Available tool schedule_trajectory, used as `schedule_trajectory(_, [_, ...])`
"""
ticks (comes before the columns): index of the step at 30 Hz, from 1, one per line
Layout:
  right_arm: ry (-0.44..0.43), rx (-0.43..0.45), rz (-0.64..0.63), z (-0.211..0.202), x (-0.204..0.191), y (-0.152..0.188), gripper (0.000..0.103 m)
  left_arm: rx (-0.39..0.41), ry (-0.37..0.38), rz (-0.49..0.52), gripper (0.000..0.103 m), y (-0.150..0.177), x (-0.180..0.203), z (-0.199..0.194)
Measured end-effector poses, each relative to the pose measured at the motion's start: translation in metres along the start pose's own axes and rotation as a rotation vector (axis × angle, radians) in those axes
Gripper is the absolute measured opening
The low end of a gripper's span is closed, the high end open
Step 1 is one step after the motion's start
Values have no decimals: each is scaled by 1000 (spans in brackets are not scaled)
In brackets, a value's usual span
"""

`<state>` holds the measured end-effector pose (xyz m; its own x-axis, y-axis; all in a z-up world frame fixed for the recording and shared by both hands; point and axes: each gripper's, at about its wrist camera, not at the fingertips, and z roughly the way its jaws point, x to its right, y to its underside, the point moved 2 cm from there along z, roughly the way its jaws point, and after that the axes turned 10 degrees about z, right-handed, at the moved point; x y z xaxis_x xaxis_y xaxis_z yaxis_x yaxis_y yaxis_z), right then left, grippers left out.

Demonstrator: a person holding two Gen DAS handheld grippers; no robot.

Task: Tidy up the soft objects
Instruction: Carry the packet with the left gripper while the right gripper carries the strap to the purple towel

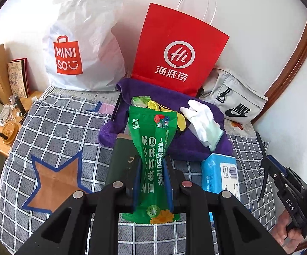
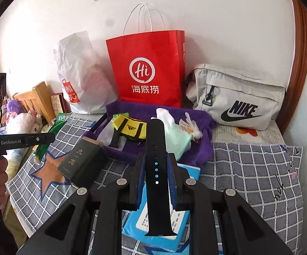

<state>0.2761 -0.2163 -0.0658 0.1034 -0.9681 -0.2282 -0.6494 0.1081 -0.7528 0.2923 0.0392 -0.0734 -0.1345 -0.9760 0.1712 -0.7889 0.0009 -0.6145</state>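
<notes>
My left gripper (image 1: 153,163) is shut on a green snack pouch (image 1: 153,131), pinching its middle so that it stands up over the bed. My right gripper (image 2: 156,159) is shut on a black watch strap (image 2: 156,140) that sticks up between the blue pads. Beyond both lies a purple towel (image 1: 196,148) (image 2: 198,150) with a white glove (image 1: 202,121) (image 2: 174,133) and a yellow-and-black band (image 2: 130,127) on it. In the right wrist view the left gripper (image 2: 36,139) appears at the left edge with the pouch (image 2: 51,131).
Against the wall stand a white Miniso plastic bag (image 1: 83,48), a red paper bag (image 1: 179,51) and a grey Nike bag (image 2: 238,99). A dark box (image 2: 83,161) and a blue tissue pack (image 1: 219,174) lie on the checked blanket (image 1: 58,131). A wooden bedside table (image 1: 2,140) is at the left.
</notes>
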Motion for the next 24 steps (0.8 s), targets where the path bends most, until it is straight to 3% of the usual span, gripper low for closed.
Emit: schedule_trajectory(24, [37,-23,19,65,18,-43,20,-37,3,15,19,-44,-5,51])
